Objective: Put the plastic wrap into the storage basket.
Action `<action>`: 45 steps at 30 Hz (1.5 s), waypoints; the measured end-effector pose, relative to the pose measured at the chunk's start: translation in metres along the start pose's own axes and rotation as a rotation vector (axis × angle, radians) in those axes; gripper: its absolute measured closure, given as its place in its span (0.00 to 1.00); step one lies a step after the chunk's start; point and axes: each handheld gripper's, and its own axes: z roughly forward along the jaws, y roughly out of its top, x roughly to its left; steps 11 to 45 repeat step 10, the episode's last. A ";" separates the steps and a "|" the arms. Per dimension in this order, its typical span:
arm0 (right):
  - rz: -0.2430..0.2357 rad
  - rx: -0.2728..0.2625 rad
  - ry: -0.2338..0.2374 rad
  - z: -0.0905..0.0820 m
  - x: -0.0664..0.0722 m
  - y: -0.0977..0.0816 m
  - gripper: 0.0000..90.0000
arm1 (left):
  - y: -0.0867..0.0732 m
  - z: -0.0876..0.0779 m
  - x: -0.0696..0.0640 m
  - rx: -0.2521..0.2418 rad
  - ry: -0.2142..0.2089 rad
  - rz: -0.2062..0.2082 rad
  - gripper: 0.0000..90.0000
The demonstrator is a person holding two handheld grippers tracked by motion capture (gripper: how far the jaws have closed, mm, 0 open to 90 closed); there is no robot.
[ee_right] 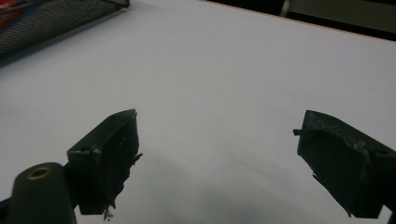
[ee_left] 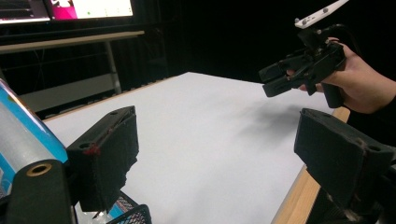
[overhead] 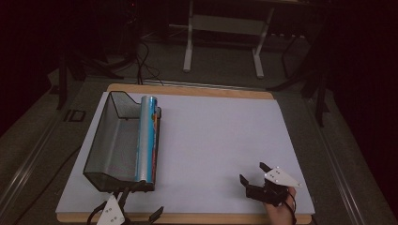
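A black mesh tray lies on the left of the white tabletop. A blue and silver roll rests lengthwise along its right side; that roll also shows at the left of the left gripper view. My left gripper sits at the table's front edge just below the tray, open, with nothing between its jaws. My right gripper hovers over the front right of the table in a person's hand, open and holding nothing. It also appears in the left gripper view as the far gripper.
The table's wooden rim runs along the front. A white frame stand and cables lie on the dark floor behind the table. Monitors glow on a desk in the left gripper view.
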 end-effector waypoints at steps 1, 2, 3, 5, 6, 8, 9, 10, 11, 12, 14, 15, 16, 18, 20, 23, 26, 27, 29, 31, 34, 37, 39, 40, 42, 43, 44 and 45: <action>0.006 0.001 -0.002 0.000 -0.001 0.000 0.14 | 0.000 0.000 0.000 0.000 0.000 0.001 0.16; 0.014 -0.002 0.002 0.001 -0.002 -0.001 0.14 | 0.000 0.000 0.000 0.001 -0.001 0.001 0.16; 0.015 -0.001 -0.001 0.001 -0.002 -0.001 0.14 | 0.000 0.000 0.000 0.004 -0.001 0.001 0.16; 0.014 -0.002 -0.003 0.001 -0.003 -0.001 0.14 | 0.000 0.001 0.000 0.003 -0.001 0.001 0.16; 0.018 -0.004 -0.002 0.001 -0.003 -0.001 0.14 | 0.000 0.001 0.000 0.004 -0.001 0.000 0.16; 0.016 -0.005 -0.005 0.000 -0.004 -0.001 0.14 | 0.000 0.002 0.000 0.004 -0.003 0.001 0.16; 0.018 -0.006 -0.004 0.000 -0.004 -0.001 0.14 | 0.000 0.002 0.000 0.005 -0.003 0.001 0.16; 0.019 -0.006 -0.008 0.000 -0.004 -0.001 0.14 | 0.000 0.002 0.000 0.007 -0.001 0.002 0.16; 0.019 -0.006 -0.008 0.000 -0.004 -0.001 0.14 | 0.000 0.002 0.000 0.007 -0.001 0.002 0.16; 0.019 -0.006 -0.008 0.000 -0.004 -0.001 0.14 | 0.000 0.002 0.000 0.007 -0.001 0.002 0.16; 0.019 -0.006 -0.008 0.000 -0.004 -0.001 0.14 | 0.000 0.002 0.000 0.007 -0.001 0.002 0.16; 0.019 -0.006 -0.008 0.000 -0.004 -0.001 0.14 | 0.000 0.002 0.000 0.007 -0.001 0.002 0.16; 0.019 -0.006 -0.008 0.000 -0.004 -0.001 0.14 | 0.000 0.002 0.000 0.007 -0.001 0.002 0.16; 0.019 -0.006 -0.008 0.000 -0.004 -0.001 0.14 | 0.000 0.002 0.000 0.007 -0.001 0.002 0.16; 0.019 -0.006 -0.008 0.000 -0.004 -0.001 0.14 | 0.000 0.002 0.000 0.007 -0.001 0.002 0.16; 0.019 -0.006 -0.008 0.000 -0.004 -0.001 0.14 | 0.000 0.002 0.000 0.007 -0.001 0.002 0.16; 0.019 -0.006 -0.008 0.000 -0.004 -0.001 0.14 | 0.000 0.002 0.000 0.007 -0.001 0.002 0.16; 0.019 -0.006 -0.008 0.000 -0.004 -0.001 0.14 | 0.000 0.002 0.000 0.007 -0.001 0.002 0.16; 0.019 -0.006 -0.008 0.000 -0.004 -0.001 0.14 | 0.000 0.002 0.000 0.007 -0.001 0.002 0.16; 0.019 -0.006 -0.008 0.000 -0.004 -0.001 0.14 | 0.000 0.002 0.000 0.007 -0.001 0.002 0.16; 0.019 -0.006 -0.008 0.000 -0.004 -0.001 0.14 | 0.000 0.002 0.000 0.007 -0.001 0.002 0.16; 0.019 -0.006 -0.008 0.000 -0.004 -0.001 0.14 | 0.000 0.002 0.000 0.007 -0.001 0.002 0.16; 0.019 -0.006 -0.008 0.000 -0.004 -0.001 0.14 | 0.000 0.002 0.000 0.007 -0.001 0.002 0.16; 0.019 -0.006 -0.008 0.000 -0.004 -0.001 0.14 | 0.000 0.002 0.000 0.007 -0.001 0.002 0.16; 0.019 -0.006 -0.008 0.000 -0.004 -0.001 0.14 | 0.000 0.002 0.000 0.007 -0.001 0.002 0.16; 0.019 -0.006 -0.008 0.000 -0.004 -0.001 0.14 | 0.000 0.002 0.000 0.007 -0.001 0.002 0.16; 0.019 -0.006 -0.008 0.000 -0.004 -0.001 0.14 | 0.000 0.002 0.000 0.007 -0.001 0.002 0.16; 0.019 -0.006 -0.008 0.000 -0.004 -0.001 0.14 | 0.000 0.002 0.000 0.007 -0.001 0.002 0.16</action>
